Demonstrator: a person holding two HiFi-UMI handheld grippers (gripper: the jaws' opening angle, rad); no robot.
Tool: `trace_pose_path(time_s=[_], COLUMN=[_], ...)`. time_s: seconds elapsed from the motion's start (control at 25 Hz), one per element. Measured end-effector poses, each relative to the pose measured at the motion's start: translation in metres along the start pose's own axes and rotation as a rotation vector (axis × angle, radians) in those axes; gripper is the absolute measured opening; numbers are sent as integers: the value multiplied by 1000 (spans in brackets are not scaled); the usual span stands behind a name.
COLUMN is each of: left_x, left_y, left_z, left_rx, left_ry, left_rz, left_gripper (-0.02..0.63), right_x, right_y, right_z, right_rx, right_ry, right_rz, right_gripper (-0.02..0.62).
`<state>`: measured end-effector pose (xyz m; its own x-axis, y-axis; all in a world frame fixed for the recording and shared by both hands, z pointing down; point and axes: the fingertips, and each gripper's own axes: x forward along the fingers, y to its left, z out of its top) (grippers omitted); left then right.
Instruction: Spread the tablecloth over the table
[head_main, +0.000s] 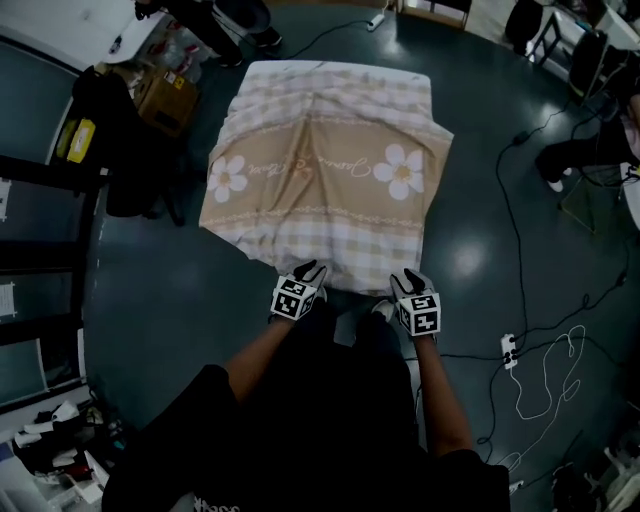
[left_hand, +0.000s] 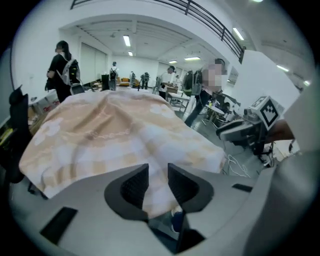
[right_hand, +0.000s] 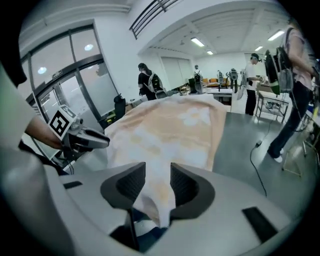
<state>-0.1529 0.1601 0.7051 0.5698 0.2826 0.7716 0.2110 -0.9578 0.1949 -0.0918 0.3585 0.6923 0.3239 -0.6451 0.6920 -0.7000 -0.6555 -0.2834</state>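
Head view coverage is filled at its centre by the beige checked tablecloth (head_main: 320, 170), which is draped over the table with two white flowers (head_main: 403, 170) printed at 9 and 3 o'clock and its near hem hanging at 6 o'clock. The left gripper (head_main: 308, 272) and the right gripper (head_main: 408, 280) are held side by side at that hem, at about 7 and 5 o'clock of the cloth. In each gripper view the jaws are seen spread apart, with a fold of the hem lying loose in the gap and not pinched by the pads.
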Motion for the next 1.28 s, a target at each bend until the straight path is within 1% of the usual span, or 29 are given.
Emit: trace_pose_path(time_s=[0.12, 0.2, 0.28, 0.36, 0.4, 0.44, 0.52, 0.6, 0.68, 0.72, 0.76, 0.8, 0.84, 0.88, 0.92, 0.96, 1.04, 1.08, 1.12, 1.2, 1.24, 1.28], left_x=[-19, -28, -34, -39, -40, -39, -35, -27, -24, -27, -32, -38, -44, -50, -54, -54, -49, -47, -48, -56, -60, -65], left_y=[70, 116, 155, 190, 206, 221, 247, 263, 267, 268, 269, 273, 281, 292, 304, 316, 332, 337, 341, 349, 354, 360], left_z=[5, 0, -7, -14, -17, -18, -19, -21, -21, -19, -17, -16, -15, -15, -18, -25, -38, -41, -43, -49, -54, -60], left_rx=[-29, -60, -87, -95, -100, -108, -114, -71, -5, 17, 27, 24, 11, -7, -17, -9, 53, 82, 94, 68, 49, 33], left_ry=[-30, -19, 7, 23, 25, 23, 25, 50, 67, 60, 40, 11, -19, -39, -39, -18, 36, 44, 43, 42, 39, 38], left_rz=[126, 178, 203, 214, 215, 212, 189, 135, 70, 41, 18, 3, -1, 4, 14, 23, 26, 25, 25, 36, 48, 61], left_gripper=[123, 123, 124, 126, 126, 126, 126, 175, 212, 229, 229, 227, 227, 227, 227, 227, 217, 162, 150, 129, 107, 106], right_x=[44, 69, 92, 104, 104, 102, 96, 90, 87, 90, 97, 108, 121, 133, 143, 150, 154, 152, 148, 137, 129, 121], right_y=[8, 8, 4, 1, -1, -2, -9, -23, -23, -15, -2, 13, 27, 36, 39, 39, 32, 28, 24, 19, 17, 15], right_z=[21, 29, 24, 15, 13, 13, 14, 12, 23, 36, 50, 62, 69, 69, 66, 61, 56, 55, 52, 43, 36, 30], right_rx=[-72, -100, -116, -129, -130, -130, -109, -37, 11, -3, -41, -94, -144, -172, -163, -115, 19, 64, 90, 133, 162, 186], right_ry=[46, 85, 148, 206, 220, 228, 250, 279, 285, 274, 263, 263, 282, 314, 347, 365, 340, 318, 304, 277, 260, 250], right_rz=[7, -11, -30, -68, -96, -128, -209, -315, -380, -384, -367, -339, -311, -294, -286, -284, -293, -308, -328, -370, -391, -412], right_gripper=[169, 168, 169, 169, 127, 108, 112, 184, 187, 176, 141, 135, 136, 137, 137, 137, 140, 140, 141, 150, 150, 150])
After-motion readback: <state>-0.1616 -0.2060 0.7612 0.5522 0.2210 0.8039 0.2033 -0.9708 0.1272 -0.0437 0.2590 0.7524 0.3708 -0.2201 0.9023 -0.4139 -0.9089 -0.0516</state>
